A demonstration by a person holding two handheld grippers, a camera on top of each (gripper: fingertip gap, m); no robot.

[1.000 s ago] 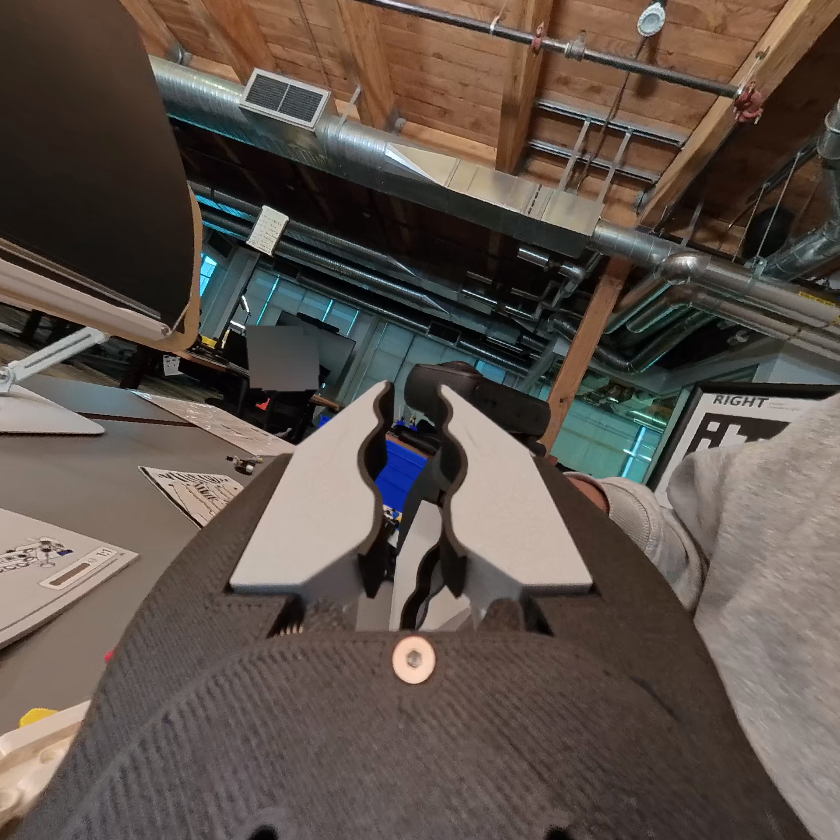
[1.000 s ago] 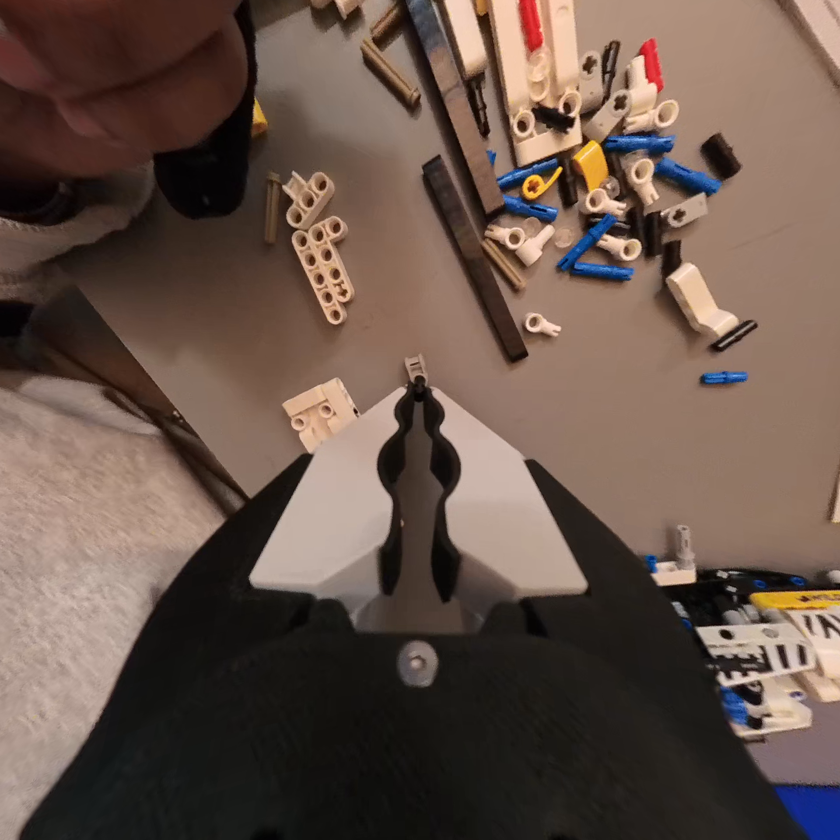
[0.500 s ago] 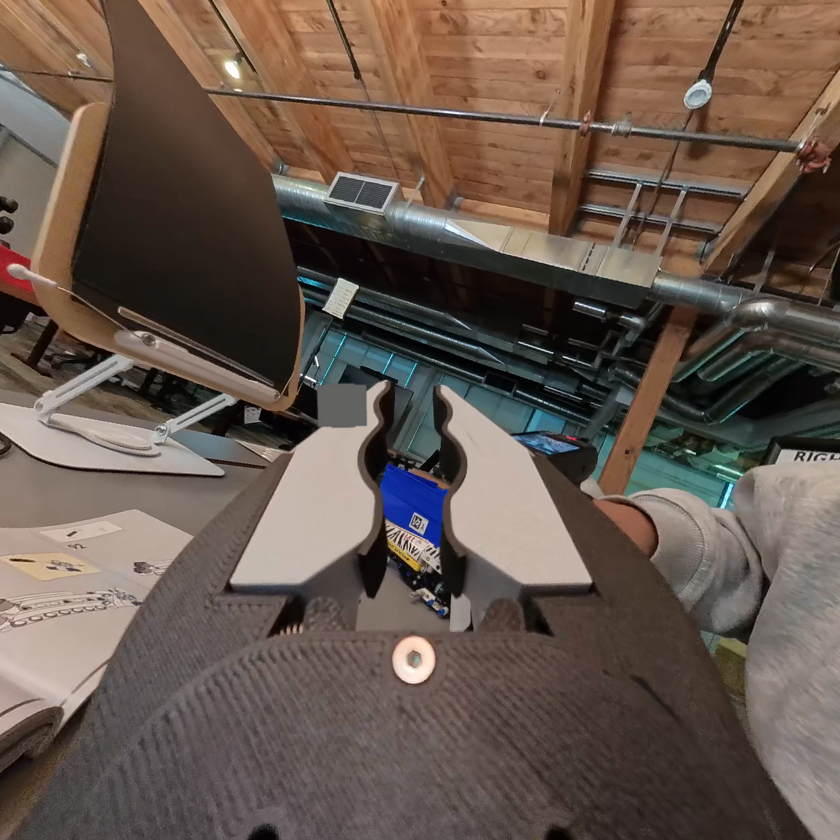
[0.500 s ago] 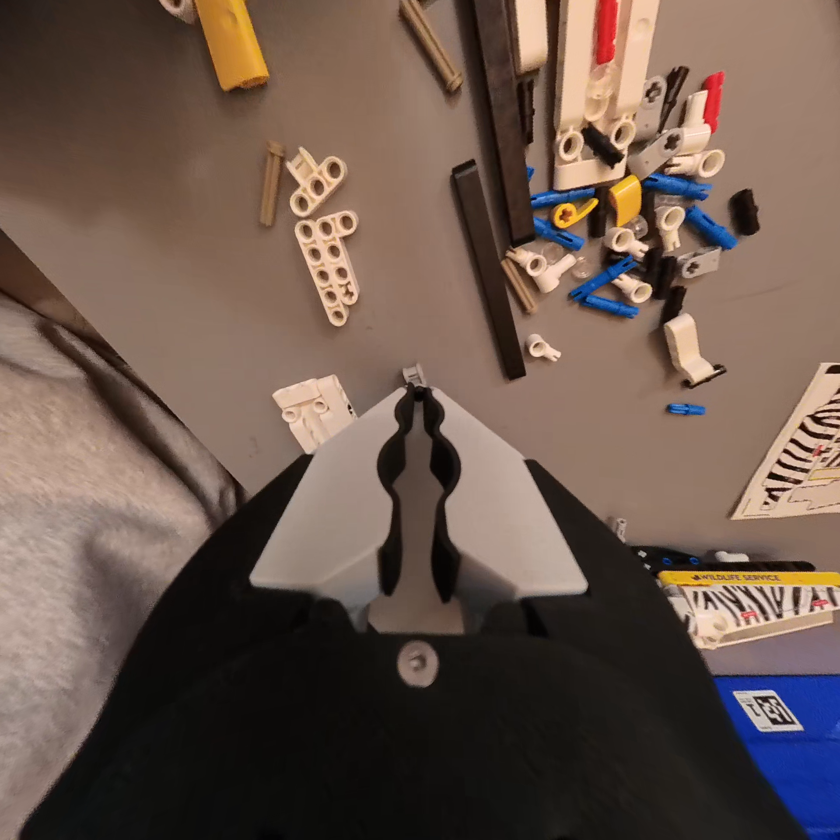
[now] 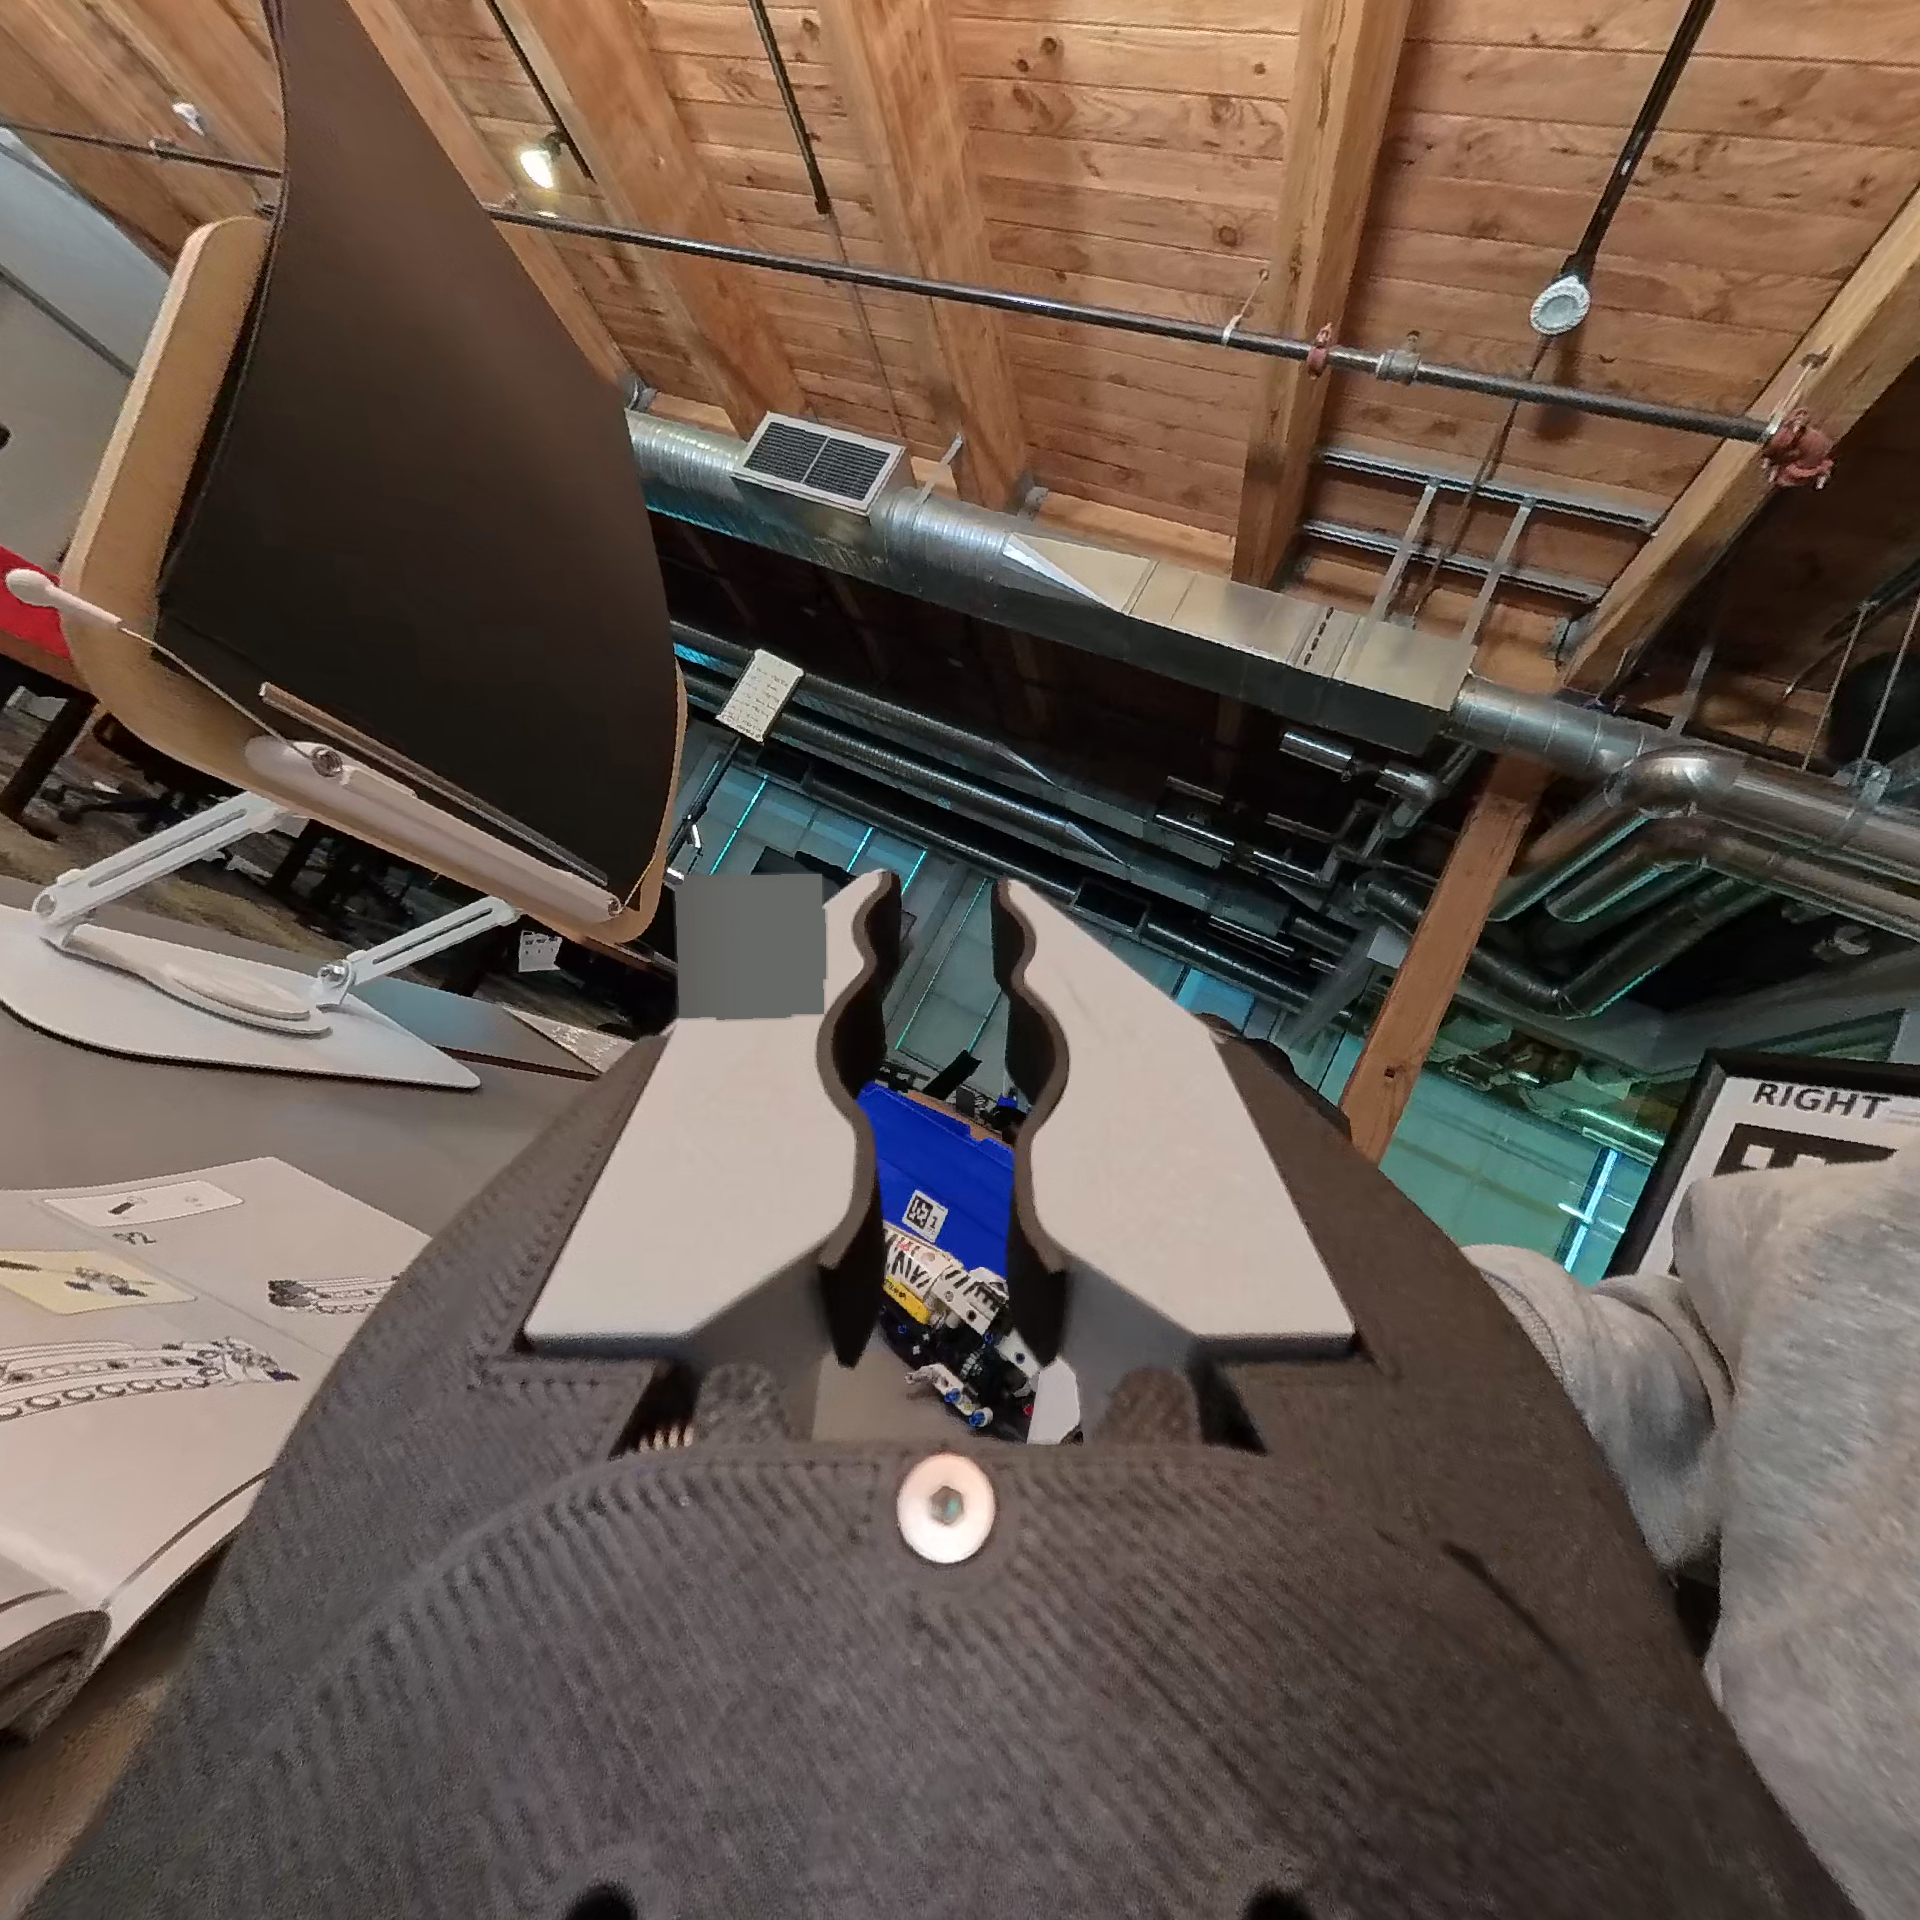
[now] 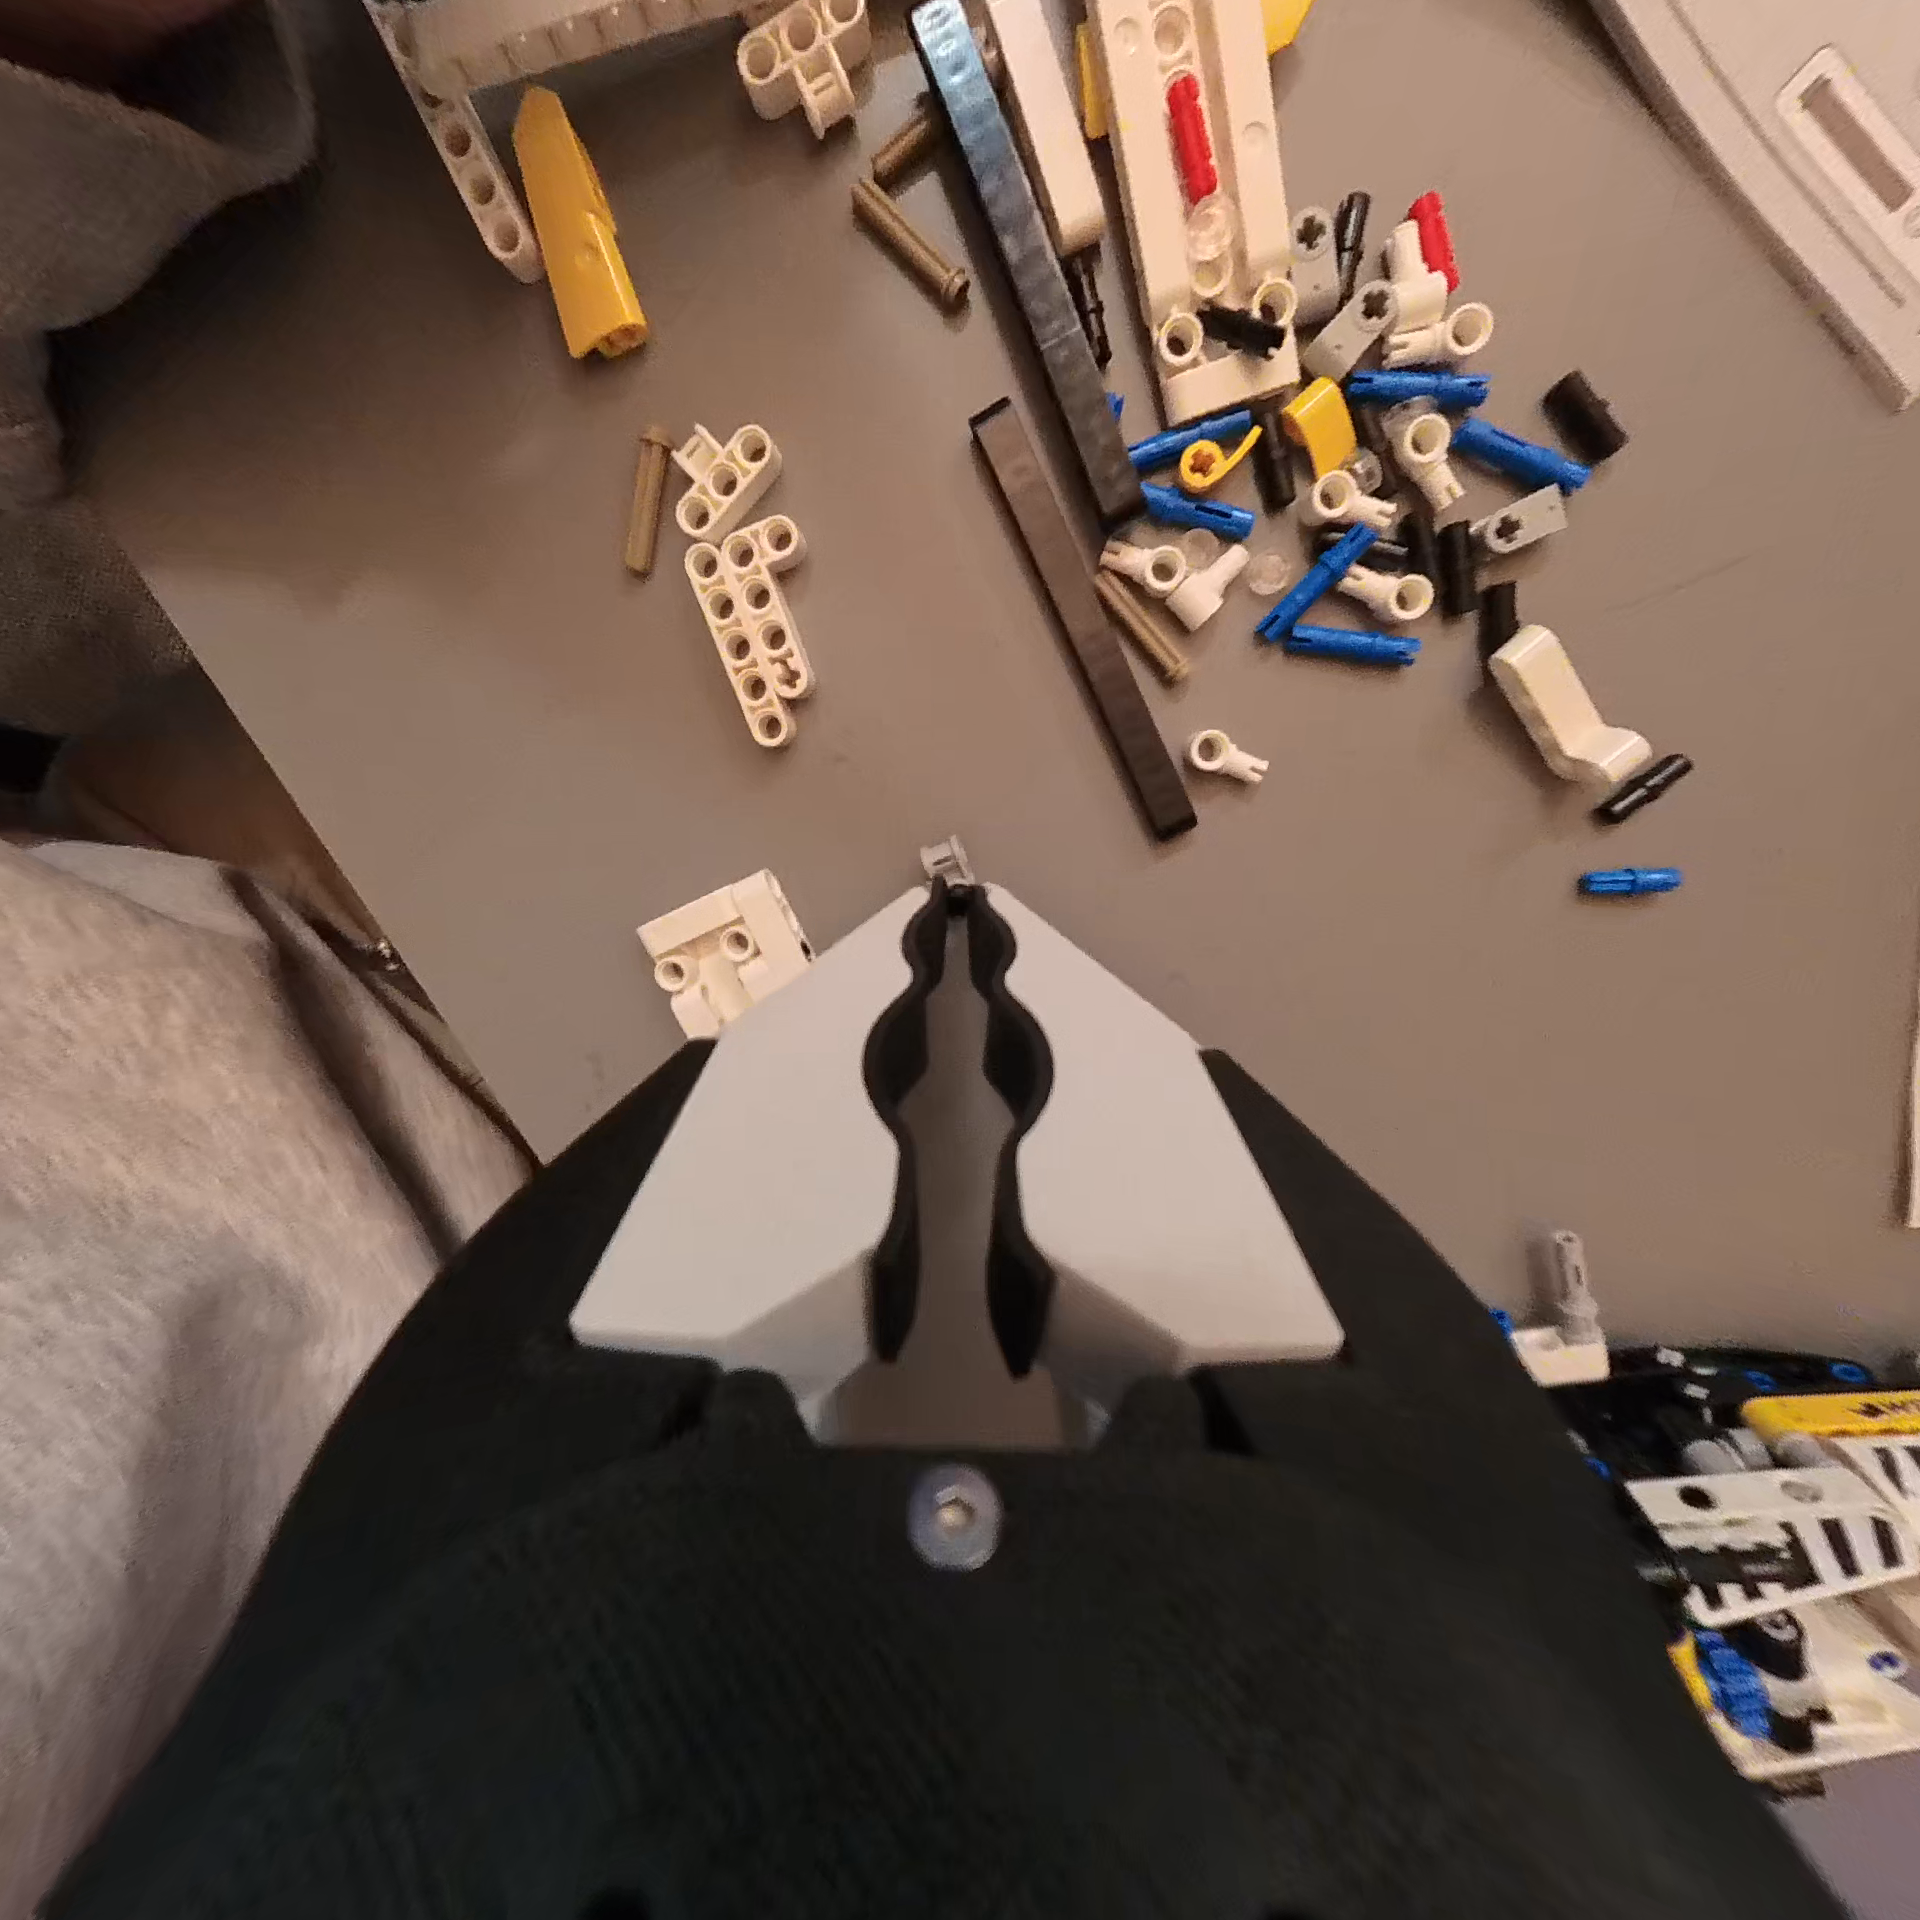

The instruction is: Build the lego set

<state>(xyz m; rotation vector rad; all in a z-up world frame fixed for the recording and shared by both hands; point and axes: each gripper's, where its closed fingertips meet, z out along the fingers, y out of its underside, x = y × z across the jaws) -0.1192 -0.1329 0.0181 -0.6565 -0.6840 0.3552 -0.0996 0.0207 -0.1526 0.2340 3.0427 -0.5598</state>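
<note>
Lego set pieces lie loose on the grey table (image 6: 1403, 1039) ahead of my right gripper (image 6: 954, 894), whose jaws are pinched nearly together on a small grey pin (image 6: 945, 860) at the very tips. Part-built model (image 6: 1766, 1538) sits down to the right of those jaws; a white bracket (image 6: 717, 951) lies just left of them. My left gripper (image 5: 940, 914) points up toward the ceiling, jaws narrowly parted, nothing held; the model (image 5: 951, 1340) shows low in its gap. Risk, as I judge it: the pin is held only by its end, so it could twist or pop out on insertion. Small blue pins (image 6: 1351, 644) ahead could get scattered by a sweep.
</note>
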